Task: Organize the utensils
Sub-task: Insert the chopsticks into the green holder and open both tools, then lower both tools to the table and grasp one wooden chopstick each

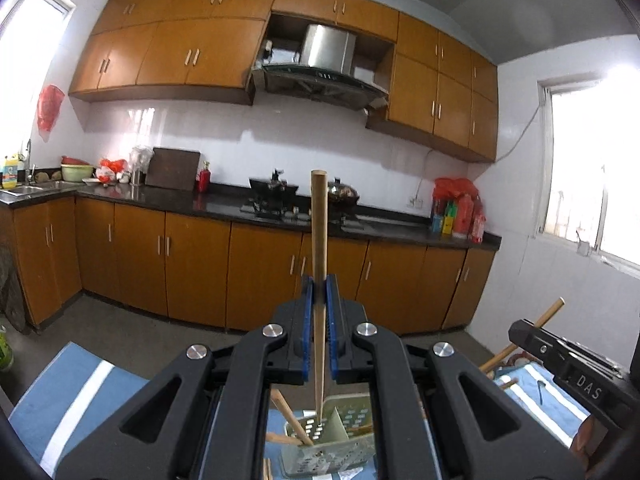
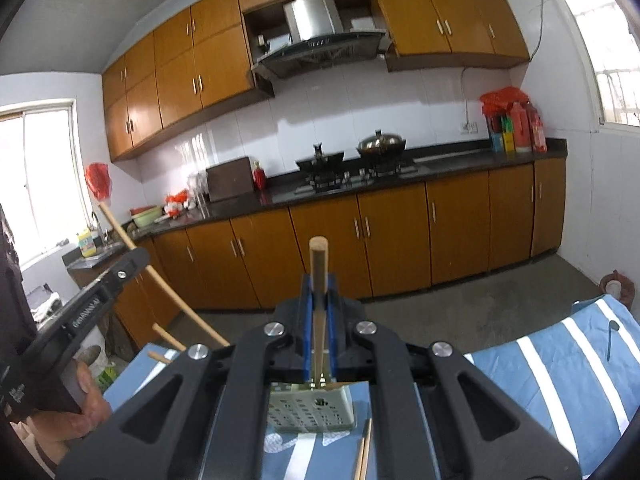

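Observation:
My left gripper [image 1: 319, 292] is shut on a wooden chopstick [image 1: 319, 240] held upright, its lower tip in a pale green perforated utensil holder [image 1: 340, 444] below. My right gripper [image 2: 319, 296] is shut on another wooden chopstick [image 2: 319, 268], also upright with its lower end in the same holder [image 2: 312, 412]. More chopsticks [image 1: 288, 412] lean in the holder. The right gripper body [image 1: 568, 364] shows at the right of the left wrist view. The left gripper body [image 2: 88, 304] with its chopstick [image 2: 160, 280] shows at the left of the right wrist view.
The holder stands on a blue and white striped cloth [image 2: 560, 368]. Two loose chopsticks [image 2: 364, 452] lie on the cloth by the holder. A dark small utensil [image 2: 610, 340] lies at the right. Kitchen cabinets [image 1: 200, 264] and a counter with a stove [image 1: 276, 200] stand beyond.

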Motion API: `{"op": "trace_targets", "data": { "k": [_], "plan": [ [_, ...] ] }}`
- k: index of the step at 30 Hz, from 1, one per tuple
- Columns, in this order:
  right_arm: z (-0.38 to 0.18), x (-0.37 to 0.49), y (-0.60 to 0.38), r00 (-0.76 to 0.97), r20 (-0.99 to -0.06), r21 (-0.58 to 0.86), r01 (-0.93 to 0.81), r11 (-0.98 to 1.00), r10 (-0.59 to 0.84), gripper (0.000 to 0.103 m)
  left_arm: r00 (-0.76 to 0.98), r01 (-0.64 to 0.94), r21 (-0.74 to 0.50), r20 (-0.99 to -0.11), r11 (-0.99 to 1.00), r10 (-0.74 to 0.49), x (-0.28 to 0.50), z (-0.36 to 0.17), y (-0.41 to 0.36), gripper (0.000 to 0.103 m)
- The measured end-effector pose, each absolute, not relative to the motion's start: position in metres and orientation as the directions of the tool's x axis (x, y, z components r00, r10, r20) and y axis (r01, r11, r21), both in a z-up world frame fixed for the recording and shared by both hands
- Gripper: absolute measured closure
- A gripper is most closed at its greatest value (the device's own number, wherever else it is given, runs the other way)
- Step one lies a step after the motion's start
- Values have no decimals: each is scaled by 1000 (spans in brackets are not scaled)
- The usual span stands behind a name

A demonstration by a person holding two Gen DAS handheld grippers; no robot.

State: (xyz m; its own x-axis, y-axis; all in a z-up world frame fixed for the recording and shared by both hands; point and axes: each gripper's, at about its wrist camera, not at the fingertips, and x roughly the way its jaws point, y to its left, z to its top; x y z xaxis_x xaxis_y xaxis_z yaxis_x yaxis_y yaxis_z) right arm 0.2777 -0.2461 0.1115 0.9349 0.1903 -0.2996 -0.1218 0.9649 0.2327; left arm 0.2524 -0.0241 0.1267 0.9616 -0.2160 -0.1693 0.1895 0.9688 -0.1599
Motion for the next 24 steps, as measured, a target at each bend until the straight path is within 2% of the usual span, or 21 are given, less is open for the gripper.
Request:
{"op": "trace_targets", "data": {
  "k": [2,4,6,7,13,18,21,24],
  "plan": [
    [105,282,-241,925,-324,222,-131,966,200,95,951,194,-159,-212,968,-225,257,117,-27,96],
    [100,281,-236,923,-332,214,-129,968,196,90,945,188,-157,-240,970,-222,258,111,-26,96],
    [101,279,-234,925,-329,202,-129,971,192,74,941,192,-162,-248,968,-228,256,111,-24,95],
    [102,276,-233,929,-320,196,-128,972,187,73,941,192,-163,-249,968,-228,256,112,-23,95],
    [115,256,-235,943,-279,198,-130,972,183,73,950,188,-180,-216,965,-225,240,129,-12,89],
    [114,221,-247,949,-264,193,-122,974,171,73,954,178,-173,-211,969,-213,212,133,4,87],
    [92,199,-256,943,-296,193,-96,976,152,73,951,157,-155,-244,975,-192,198,124,14,87],
    [50,188,-262,912,-389,186,-60,981,130,73,934,125,-134,-318,983,-163,187,98,26,87]
  ]
}}
